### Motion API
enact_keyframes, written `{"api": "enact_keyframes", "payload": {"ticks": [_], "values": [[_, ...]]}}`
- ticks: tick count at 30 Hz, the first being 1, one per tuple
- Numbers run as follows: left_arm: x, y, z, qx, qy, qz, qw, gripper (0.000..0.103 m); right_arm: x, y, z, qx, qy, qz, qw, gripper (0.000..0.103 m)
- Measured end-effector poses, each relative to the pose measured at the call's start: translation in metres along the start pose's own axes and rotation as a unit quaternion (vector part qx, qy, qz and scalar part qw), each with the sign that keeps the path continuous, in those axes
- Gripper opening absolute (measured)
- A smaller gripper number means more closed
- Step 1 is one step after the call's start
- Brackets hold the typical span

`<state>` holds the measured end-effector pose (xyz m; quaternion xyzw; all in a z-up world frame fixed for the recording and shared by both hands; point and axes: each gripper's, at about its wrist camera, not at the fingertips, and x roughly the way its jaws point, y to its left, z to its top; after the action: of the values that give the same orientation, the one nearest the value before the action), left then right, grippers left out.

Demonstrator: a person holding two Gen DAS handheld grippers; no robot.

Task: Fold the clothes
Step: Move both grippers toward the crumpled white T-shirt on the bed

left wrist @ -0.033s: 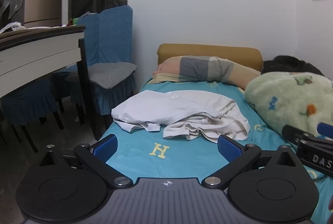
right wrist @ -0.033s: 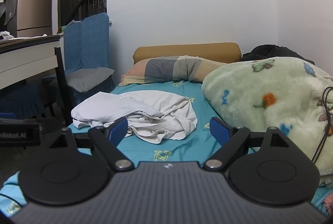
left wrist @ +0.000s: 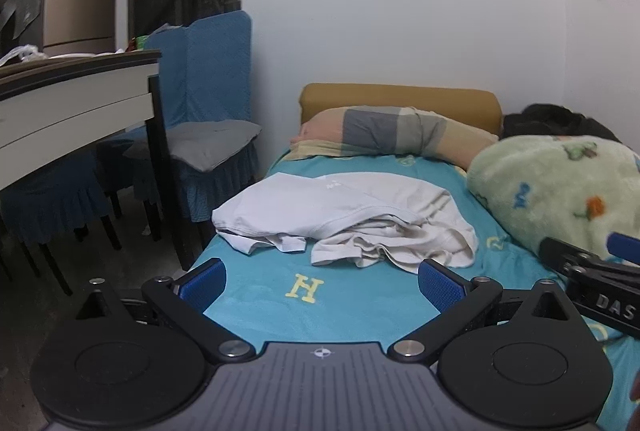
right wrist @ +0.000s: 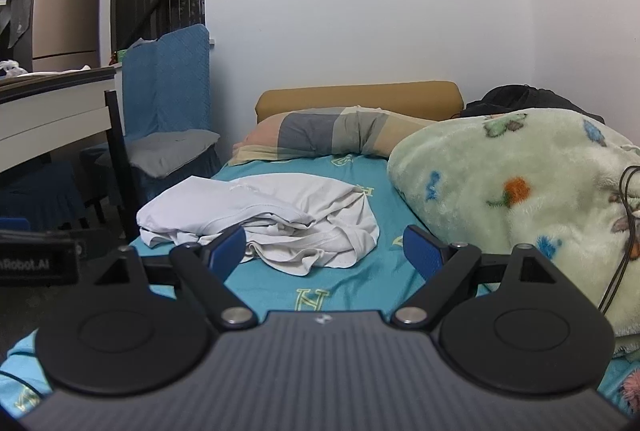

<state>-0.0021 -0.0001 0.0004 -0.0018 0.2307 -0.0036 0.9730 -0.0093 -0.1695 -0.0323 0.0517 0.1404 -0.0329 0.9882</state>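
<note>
On the blue bed sheet [left wrist: 360, 311] lies a crumpled pile of white cotton clothes [left wrist: 344, 219]. Left gripper [left wrist: 322, 281] and right gripper [right wrist: 324, 251] are wide apart, empty. Grabbing two layers together could spoil the fold.

Left gripper [left wrist: 322, 281], right gripper [right wrist: 324, 247]: black linkages, blue ribbed fingers [left wrist: 202, 283], silver pivot screws, grey ridged body.

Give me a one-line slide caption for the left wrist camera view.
Open left gripper hovers over the teal bedsheet, facing a crumpled white garment not yet folded.
</note>
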Motion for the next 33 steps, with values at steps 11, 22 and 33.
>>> {"api": "enact_keyframes", "payload": {"ticks": [11, 22, 33], "values": [[-0.013, -0.001, -0.004, 0.012, 0.003, 0.002, 0.9999, 0.103, -0.003, -0.001, -0.003, -0.007, -0.002, -0.01, 1.0, 0.087], [-0.012, -0.004, -0.009, 0.022, 0.011, 0.005, 0.9997, 0.103, -0.003, 0.0, -0.002, -0.006, -0.004, -0.019, 1.0, 0.087], [-0.013, -0.003, -0.009, 0.019, 0.011, 0.002, 0.9998, 0.103, -0.011, -0.006, -0.001, 0.012, -0.036, -0.037, 0.999, 0.087]]}}
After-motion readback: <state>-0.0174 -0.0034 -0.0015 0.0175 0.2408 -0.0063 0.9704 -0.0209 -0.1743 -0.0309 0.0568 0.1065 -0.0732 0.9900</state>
